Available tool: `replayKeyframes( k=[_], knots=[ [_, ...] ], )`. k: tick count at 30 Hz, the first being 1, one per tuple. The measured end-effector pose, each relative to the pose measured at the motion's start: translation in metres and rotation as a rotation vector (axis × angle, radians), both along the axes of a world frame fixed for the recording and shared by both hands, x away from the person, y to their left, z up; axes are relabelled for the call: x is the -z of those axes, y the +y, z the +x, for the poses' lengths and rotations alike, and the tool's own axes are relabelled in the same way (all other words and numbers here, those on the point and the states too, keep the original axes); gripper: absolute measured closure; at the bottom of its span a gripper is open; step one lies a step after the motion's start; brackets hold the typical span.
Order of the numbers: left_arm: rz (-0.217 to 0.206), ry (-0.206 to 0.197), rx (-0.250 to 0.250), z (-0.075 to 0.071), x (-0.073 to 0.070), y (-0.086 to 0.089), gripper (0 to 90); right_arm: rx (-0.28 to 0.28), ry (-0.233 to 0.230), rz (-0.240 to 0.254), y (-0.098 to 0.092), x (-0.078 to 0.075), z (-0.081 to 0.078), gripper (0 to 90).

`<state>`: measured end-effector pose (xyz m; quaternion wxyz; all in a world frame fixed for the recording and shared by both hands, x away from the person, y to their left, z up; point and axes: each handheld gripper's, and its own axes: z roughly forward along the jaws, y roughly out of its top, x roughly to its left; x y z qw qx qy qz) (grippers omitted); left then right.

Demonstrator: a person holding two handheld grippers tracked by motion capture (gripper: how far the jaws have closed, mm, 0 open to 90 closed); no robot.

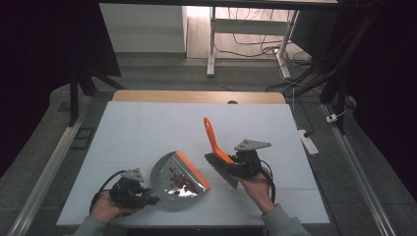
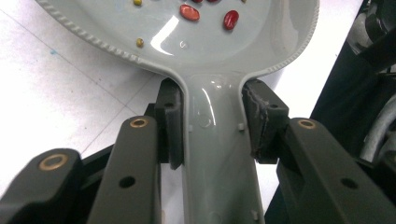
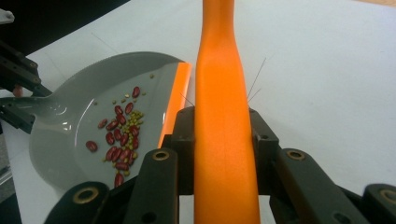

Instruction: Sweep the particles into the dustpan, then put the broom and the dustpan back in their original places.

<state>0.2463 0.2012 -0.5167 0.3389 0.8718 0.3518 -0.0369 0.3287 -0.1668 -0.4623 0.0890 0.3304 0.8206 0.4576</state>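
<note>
Grey plastic forms the dustpan, lying on the white table near its front edge with an orange lip; red beans and small green ones are piled inside. Left gripper is clamped on its handle. Right gripper clamps the orange brush, just beside the pan.

Dustpan on the worktop, near its front edge, with beans lying in its pan. Left gripper at the dustpan's handle, to its left. Brush to the right of the dustpan, apart from it, raised in the right gripper, handle pointing toward the worktop's far edge.
</note>
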Motion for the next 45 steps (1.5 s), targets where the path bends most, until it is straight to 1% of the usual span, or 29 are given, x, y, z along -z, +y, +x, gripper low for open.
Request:
replayKeyframes(
  k=[3, 8, 10, 15, 18, 22, 26, 31, 36, 45],
  knots=[
    [-0.001, -0.005, -0.006, 0.0, -0.001, 0.0, 61.9, -0.003, -0.011, -0.004, -0.007, -0.003, -0.002, 70.5],
    [-0.015, -0.018, -0.037, 0.0, -0.003, 0.002, 61.9, -0.019, -0.035, -0.019, -0.015, -0.006, -0.005, 70.5],
    [-0.021, -0.021, -0.05, 0.0, -0.004, 0.003, 61.9, -0.025, -0.04, -0.018, -0.018, -0.007, -0.006, 70.5],
    [-0.036, -0.026, -0.103, 0.001, -0.006, 0.006, 61.9, -0.042, -0.052, -0.021, -0.026, -0.01, -0.006, 70.5],
    [-0.052, -0.034, -0.133, 0.001, -0.006, 0.009, 61.9, -0.046, -0.06, -0.026, -0.032, -0.012, -0.005, 70.5],
    [-0.083, -0.042, -0.177, 0.0, -0.007, 0.013, 61.9, -0.045, -0.065, -0.031, -0.043, -0.015, -0.005, 70.5],
    [-0.099, -0.044, -0.209, -0.001, -0.007, 0.015, 61.9, -0.046, -0.065, -0.036, -0.054, -0.017, -0.004, 70.5],
    [-0.108, -0.046, -0.258, -0.003, -0.007, 0.017, 61.9, -0.073, -0.054, -0.032, -0.064, -0.016, -0.002, 70.5],
    [-0.103, -0.049, -0.305, -0.004, -0.007, 0.017, 61.9, -0.082, -0.044, -0.038, -0.071, -0.015, -0.001, 70.5],
    [-0.119, -0.056, -0.37, -0.008, -0.007, 0.021, 61.9, -0.08, -0.022, -0.038, -0.08, -0.014, -0.003, 70.5]
  ],
)
